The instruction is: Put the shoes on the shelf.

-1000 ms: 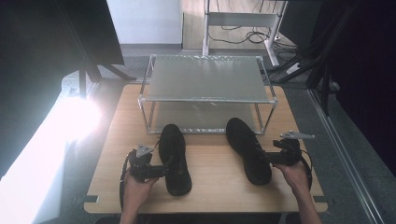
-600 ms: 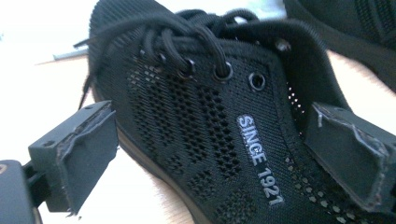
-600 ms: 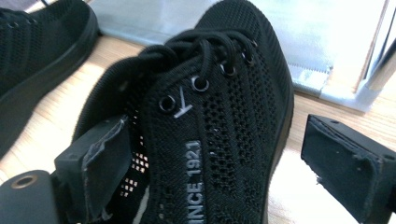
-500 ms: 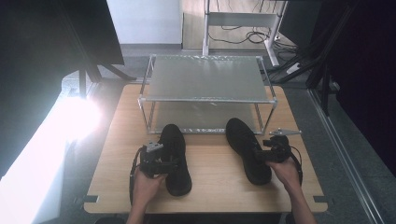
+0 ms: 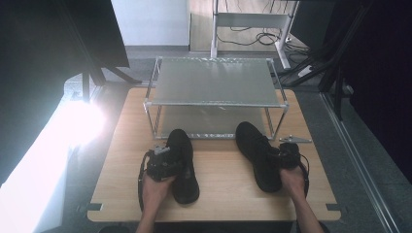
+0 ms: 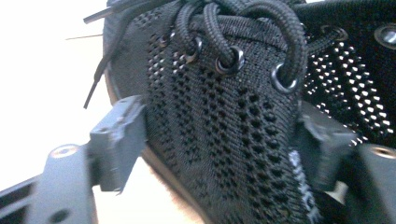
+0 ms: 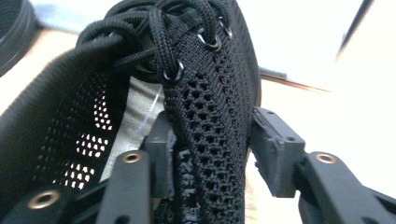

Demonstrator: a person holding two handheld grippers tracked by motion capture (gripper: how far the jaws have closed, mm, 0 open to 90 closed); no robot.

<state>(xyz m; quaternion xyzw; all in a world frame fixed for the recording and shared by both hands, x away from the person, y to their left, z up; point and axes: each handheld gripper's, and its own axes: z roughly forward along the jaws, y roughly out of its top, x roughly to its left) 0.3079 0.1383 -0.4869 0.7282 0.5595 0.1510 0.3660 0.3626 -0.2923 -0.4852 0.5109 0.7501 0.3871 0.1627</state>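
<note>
Both my hands have come in from the table's outer sides since a second ago, and each tool now sits at a shoe. My left tool point(image 5: 163, 162) is against the left shoe point(image 5: 183, 165), its jaws just having been closing; in the left gripper view the mesh flank of that shoe point(image 6: 224, 126) stands between them, the left jaw touching the mesh and sole edge, the right jaw blurred, so I cannot tell whether it presses yet. My right tool point(image 5: 287, 154) is at the right shoe point(image 5: 257, 155), jaws likewise just having been closing; in the right gripper view one jaw is inside the shoe's opening against the lining and the other stands just off the outer mesh point(image 7: 210, 126), with a sliver of gap, so the side wall is between them but not clamped. Both shoes lie on the table point(image 5: 223, 194), toes pointing away from me toward the rack point(image 5: 214, 82), well apart from each other with bare wood between. The rack stands at the far side of the table, its front legs just beyond the toes and its lower shelf open behind them. A small grey plate point(image 5: 294, 140) lies on the table just right of the rack's right front leg, near my right tool. Laces are bunched over each shoe's tongue, close above the jaws.
</note>
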